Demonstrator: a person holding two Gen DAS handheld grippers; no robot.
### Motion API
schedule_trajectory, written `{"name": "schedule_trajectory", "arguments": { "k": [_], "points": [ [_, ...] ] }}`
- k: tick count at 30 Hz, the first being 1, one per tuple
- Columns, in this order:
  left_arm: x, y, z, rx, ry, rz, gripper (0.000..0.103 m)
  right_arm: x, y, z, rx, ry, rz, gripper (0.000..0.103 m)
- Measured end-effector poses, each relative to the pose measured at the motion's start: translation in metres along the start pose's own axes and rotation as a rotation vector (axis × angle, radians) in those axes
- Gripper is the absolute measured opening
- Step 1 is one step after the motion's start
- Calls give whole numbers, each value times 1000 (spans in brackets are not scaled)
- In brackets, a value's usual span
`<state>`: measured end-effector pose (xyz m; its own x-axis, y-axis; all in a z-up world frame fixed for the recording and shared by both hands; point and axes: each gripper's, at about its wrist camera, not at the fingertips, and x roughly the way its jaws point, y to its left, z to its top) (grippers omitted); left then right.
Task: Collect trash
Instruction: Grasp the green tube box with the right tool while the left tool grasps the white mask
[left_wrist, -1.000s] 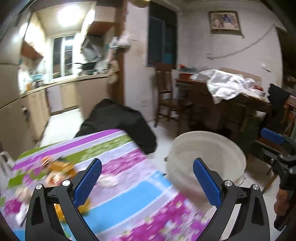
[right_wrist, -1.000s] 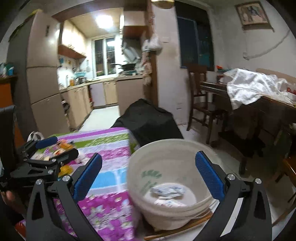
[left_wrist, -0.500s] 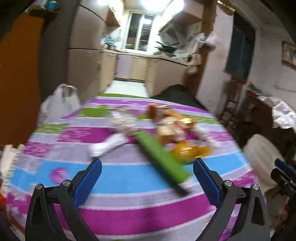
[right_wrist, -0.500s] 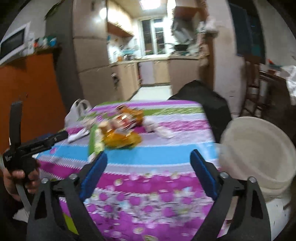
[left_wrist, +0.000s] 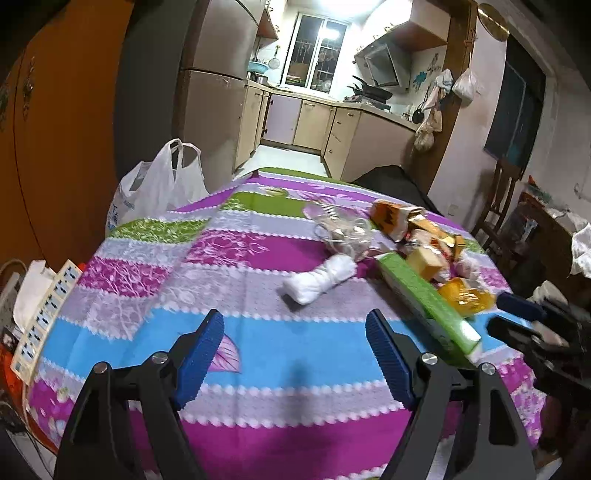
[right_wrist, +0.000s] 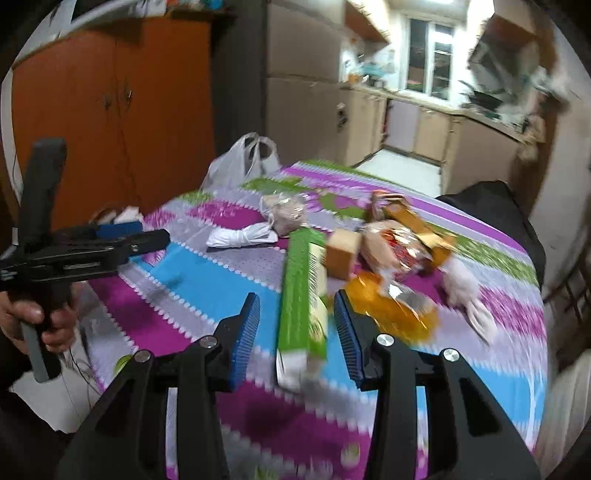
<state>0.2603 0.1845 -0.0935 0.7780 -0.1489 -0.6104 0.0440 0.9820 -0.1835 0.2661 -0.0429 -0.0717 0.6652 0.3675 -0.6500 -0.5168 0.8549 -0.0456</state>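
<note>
Now the right gripper (right_wrist: 297, 326), jaws spread, straddles the near end of a long green box (right_wrist: 301, 295) lying on the striped tablecloth (left_wrist: 258, 339) beside snack wrappers (right_wrist: 399, 251), while the left gripper (left_wrist: 295, 354) hovers wide open over bare cloth.

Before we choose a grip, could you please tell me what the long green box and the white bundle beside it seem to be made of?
Green box: looks like printed cardboard, fairly smooth, with straight edges, flat faces and a pale end flap.
White bundle: probably thin plastic film or a bag, twisted into a knot; its creases look soft and slightly glossy. It could be cloth.
</note>
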Motion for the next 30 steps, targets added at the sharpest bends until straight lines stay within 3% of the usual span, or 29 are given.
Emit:
{"name": "schedule_trajectory", "arguments": {
  "k": [5,10,11,12,18,23,25,27,29,30],
  "points": [
    [16,11,12,34,46,-41,78,46,13,7,-129,126,-26,40],
    [44,5,27,150,96,-121,78,77,14,-2,-173,219,-84,37],
    [49,2,29,173,100,-137,78,77,11,-2,-150,207,-71,27],
    [57,0,32,202,111,-157,78,78,6,-2,-123,209,-72,24],
    [102,-24,44,361,216,-293,78,22,3,-12,-12,89,0,24],
    [141,-31,46,405,279,-272,77,-42,-9,-38,138,36,58,24],
    [146,-37,46,441,265,-270,76,-57,-23,-54,216,44,41,24],
    [147,-42,45,468,258,-265,65,-70,-34,-67,269,53,-2,24],
    [144,-43,44,461,251,-275,29,-83,-46,-83,333,60,-59,24],
    [143,-43,43,445,252,-282,28,-87,-51,-91,366,66,-100,24]
  ]
}}
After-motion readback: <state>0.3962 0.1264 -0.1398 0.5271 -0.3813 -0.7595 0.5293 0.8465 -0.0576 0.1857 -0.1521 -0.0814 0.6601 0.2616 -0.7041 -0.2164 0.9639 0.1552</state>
